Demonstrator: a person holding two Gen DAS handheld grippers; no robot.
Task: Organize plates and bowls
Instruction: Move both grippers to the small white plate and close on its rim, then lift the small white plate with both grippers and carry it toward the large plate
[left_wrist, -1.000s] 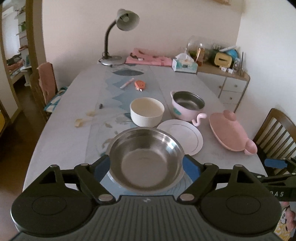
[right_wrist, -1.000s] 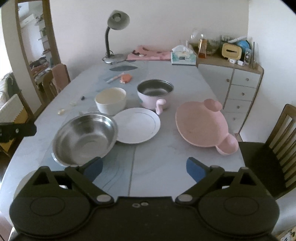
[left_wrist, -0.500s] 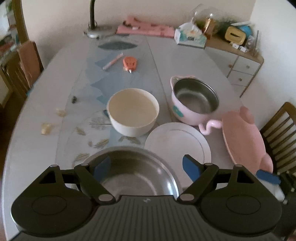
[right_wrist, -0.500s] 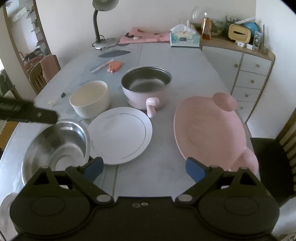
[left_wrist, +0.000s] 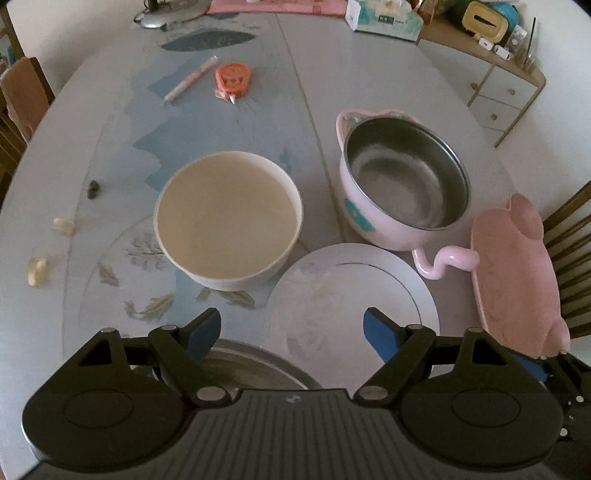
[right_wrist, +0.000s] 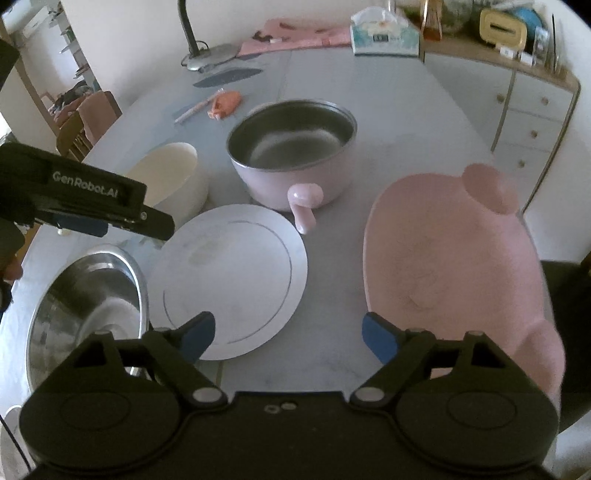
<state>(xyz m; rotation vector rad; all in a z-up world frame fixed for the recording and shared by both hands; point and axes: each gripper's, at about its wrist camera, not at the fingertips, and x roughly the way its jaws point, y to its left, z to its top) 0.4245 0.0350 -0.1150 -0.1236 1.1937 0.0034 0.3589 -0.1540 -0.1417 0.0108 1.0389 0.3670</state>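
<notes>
A cream bowl (left_wrist: 227, 218) stands mid-table, with a pink steel-lined pot (left_wrist: 404, 184) to its right. A white plate (left_wrist: 351, 295) lies in front of them, a pink pig-shaped plate (left_wrist: 517, 266) at the right, and a steel bowl (left_wrist: 255, 363) at the near edge. My left gripper (left_wrist: 291, 332) is open and empty, above the steel bowl's far rim and the white plate. My right gripper (right_wrist: 288, 336) is open and empty, over the table between the white plate (right_wrist: 229, 277) and the pig plate (right_wrist: 454, 266). The steel bowl (right_wrist: 85, 317) lies at its left.
A pen (left_wrist: 190, 79) and an orange tape dispenser (left_wrist: 232, 77) lie further back, with small scraps (left_wrist: 37, 271) at the left. A lamp base (right_wrist: 210, 59), pink cloth and tissue box (right_wrist: 384, 35) stand at the far end. A cabinet (right_wrist: 535, 107) and chairs flank the table.
Both grippers have moved forward and tilted down over the table. The steel bowl has slid mostly under the left gripper's view; the dishes look nearer. Both stay open.
</notes>
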